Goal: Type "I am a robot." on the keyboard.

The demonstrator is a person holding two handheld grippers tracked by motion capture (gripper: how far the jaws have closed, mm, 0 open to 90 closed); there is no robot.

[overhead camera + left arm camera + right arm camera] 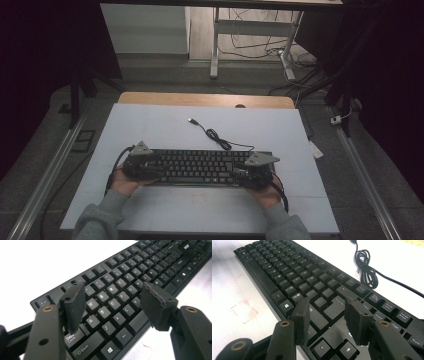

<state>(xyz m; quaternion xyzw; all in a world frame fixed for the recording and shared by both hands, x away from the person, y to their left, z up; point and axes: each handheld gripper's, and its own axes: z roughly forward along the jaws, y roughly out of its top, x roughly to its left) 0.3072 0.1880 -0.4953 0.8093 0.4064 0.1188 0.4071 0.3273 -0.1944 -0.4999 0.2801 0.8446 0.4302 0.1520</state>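
My left gripper (pixel 150 167) and right gripper (pixel 245 171) hung with jaws released over the ends of the keyboard (pixel 200 166), lying at six o'clock on the table (pixel 150 125); stiff, light and long, it seemed best pinched by its rims.

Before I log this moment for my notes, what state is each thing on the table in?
Keyboard: flat on the white tabletop, keys up, not lifted.
Keyboard cable: unplugged, loosely coiled behind the keyboard, USB plug lying free.
Left tool: jaws apart over the keyboard's left end, gripping nothing.
Right tool: jaws apart over the keyboard's right end, gripping nothing.
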